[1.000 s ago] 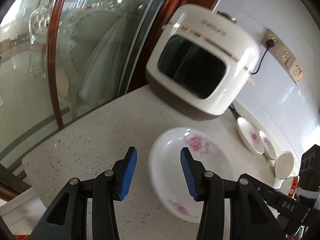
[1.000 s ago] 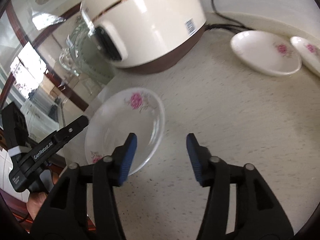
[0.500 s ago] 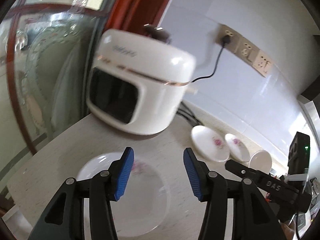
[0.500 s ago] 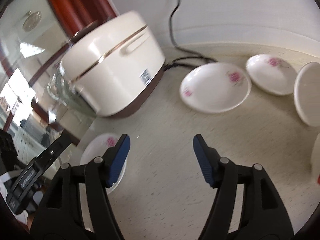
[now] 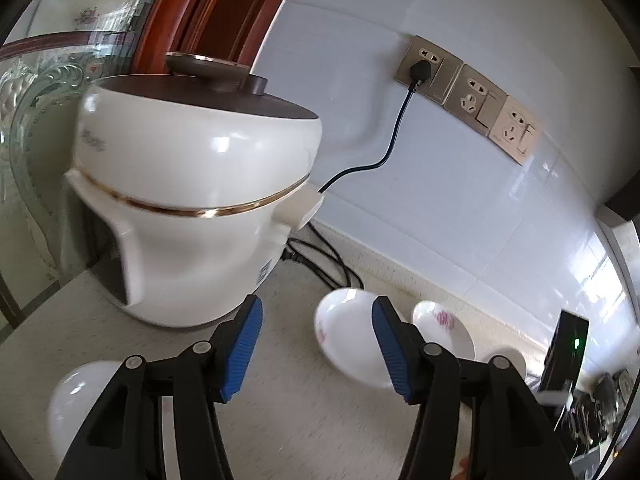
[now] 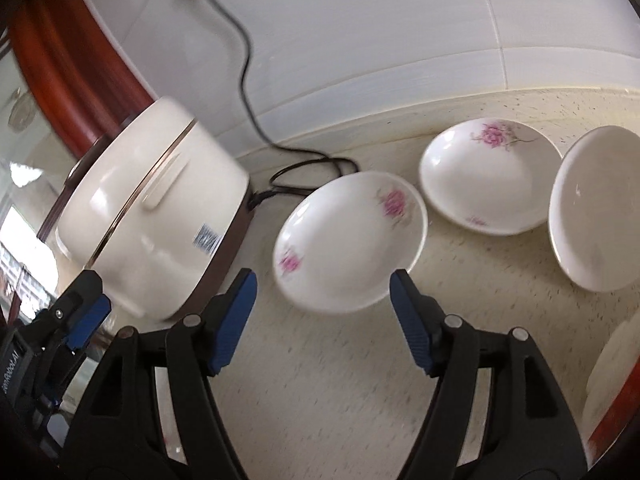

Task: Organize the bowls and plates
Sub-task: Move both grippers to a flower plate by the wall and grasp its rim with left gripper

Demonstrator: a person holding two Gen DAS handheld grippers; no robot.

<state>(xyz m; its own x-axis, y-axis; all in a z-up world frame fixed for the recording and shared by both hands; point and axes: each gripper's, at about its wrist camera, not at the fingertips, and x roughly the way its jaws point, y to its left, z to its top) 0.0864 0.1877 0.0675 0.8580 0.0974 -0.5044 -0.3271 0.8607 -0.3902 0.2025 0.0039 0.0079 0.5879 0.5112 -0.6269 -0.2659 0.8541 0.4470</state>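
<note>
My right gripper (image 6: 322,314) is open and empty, just in front of a white flowered plate (image 6: 350,240) lying on the speckled counter (image 6: 340,392). Behind it lie a second flowered plate (image 6: 490,176) and a plain white bowl (image 6: 596,208) at the right. My left gripper (image 5: 316,348) is open and empty above the counter. Past it I see the first flowered plate (image 5: 348,340), the second one (image 5: 442,326), and a white plate (image 5: 76,404) low at the left, behind the left finger.
A white rice cooker (image 5: 192,208) stands on the left of the counter, also in the right wrist view (image 6: 148,208). Its black cord (image 6: 248,80) runs to the wall sockets (image 5: 468,96). Another white dish (image 6: 612,376) sits at the right edge. A glass partition (image 5: 36,100) is at the left.
Both grippers have swung right and away from the plate by the glass. The right gripper has come close to the flowered plate near the rice cooker. Both stay open.
</note>
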